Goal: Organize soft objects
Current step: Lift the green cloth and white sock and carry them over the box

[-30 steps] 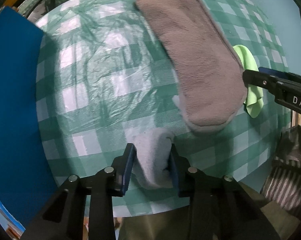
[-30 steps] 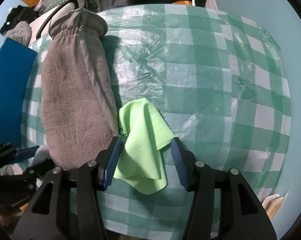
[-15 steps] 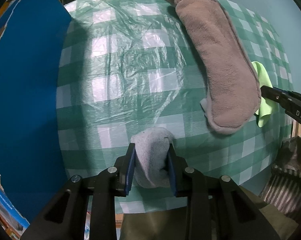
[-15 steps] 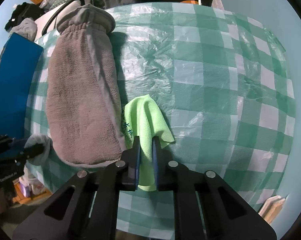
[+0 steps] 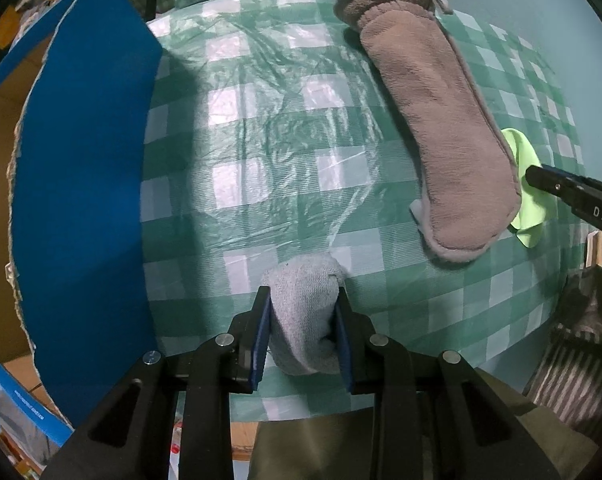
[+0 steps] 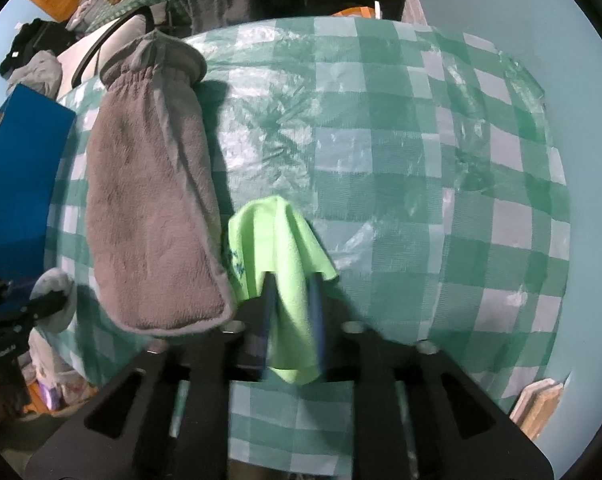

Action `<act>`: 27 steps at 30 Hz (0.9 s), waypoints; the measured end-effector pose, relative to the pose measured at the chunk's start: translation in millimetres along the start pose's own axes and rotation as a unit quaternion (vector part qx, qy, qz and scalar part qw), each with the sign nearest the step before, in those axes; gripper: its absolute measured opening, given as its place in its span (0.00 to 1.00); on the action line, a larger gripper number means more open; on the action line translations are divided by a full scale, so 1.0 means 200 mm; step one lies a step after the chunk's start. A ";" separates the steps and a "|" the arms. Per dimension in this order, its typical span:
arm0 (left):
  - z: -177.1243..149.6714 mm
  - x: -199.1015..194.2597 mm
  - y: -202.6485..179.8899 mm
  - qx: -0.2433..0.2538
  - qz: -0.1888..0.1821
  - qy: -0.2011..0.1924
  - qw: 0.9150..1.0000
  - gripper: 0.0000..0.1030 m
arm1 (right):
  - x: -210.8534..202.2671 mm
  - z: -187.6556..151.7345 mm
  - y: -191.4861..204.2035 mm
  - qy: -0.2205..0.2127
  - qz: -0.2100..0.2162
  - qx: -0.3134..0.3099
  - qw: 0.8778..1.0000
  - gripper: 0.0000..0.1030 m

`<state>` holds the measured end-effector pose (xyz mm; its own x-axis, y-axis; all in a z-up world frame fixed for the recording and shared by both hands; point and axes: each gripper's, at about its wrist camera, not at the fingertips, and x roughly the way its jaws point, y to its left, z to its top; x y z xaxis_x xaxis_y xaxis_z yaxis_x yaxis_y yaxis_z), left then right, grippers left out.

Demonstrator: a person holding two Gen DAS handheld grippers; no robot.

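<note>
Down at the near edge of the tabletop [image 5: 261,128], the left gripper [image 5: 301,300] pinches a rolled light grey sock [image 5: 305,316], its blue pads pressed into the bundle on both sides. The sock bulges out ahead of the fingertips and sits above the green and white checked cover. Ahead and to the right of this gripper lies a long brown-grey plush mitt [image 5: 441,128], flat on the cover, its gathered cuff at the far end. To the left of the gripper stands the blue wall of a cardboard box [image 5: 81,200].

The right gripper [image 6: 293,284] has a lime green cloth [image 6: 277,240] between its blue pads. Its jaws are opening, and the blur there hides whether the pads still press on the fabric. The cloth drapes in folds, rising to a peak ahead of the fingertips and hanging down between the fingers toward the camera. Just to the left of this gripper lies the same mitt, its rounded end close to the cloth. Farther left the sock shows in the other gripper's grasp, beside the blue box.
</note>
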<state>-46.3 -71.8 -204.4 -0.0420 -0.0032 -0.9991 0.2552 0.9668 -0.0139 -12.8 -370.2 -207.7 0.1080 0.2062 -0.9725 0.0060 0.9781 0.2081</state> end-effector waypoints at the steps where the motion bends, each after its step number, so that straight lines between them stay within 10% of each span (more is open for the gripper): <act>1: 0.03 0.00 -0.02 -0.001 0.000 0.001 1.000 0.28 | 0.01 0.01 0.00 -0.001 0.000 -0.001 1.000 0.36; 15: 0.02 0.01 0.02 -0.010 -0.001 0.002 1.000 0.28 | 0.11 0.05 0.12 0.014 -0.041 -0.043 0.998 0.44; 19: 0.02 0.01 0.02 -0.008 -0.001 0.001 1.000 0.28 | 0.12 0.03 0.17 0.018 -0.067 -0.053 0.996 0.13; 27: 0.01 -0.02 0.02 0.000 0.001 -0.007 1.000 0.28 | 0.04 -0.04 0.18 -0.009 -0.052 -0.016 0.998 0.06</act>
<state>-44.1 -69.0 -200.7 -0.0275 -0.0054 -0.9996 0.2556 0.9667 -0.0122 -19.9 -333.2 -208.0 0.1263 0.1029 -0.9866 -0.0141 0.9947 0.1020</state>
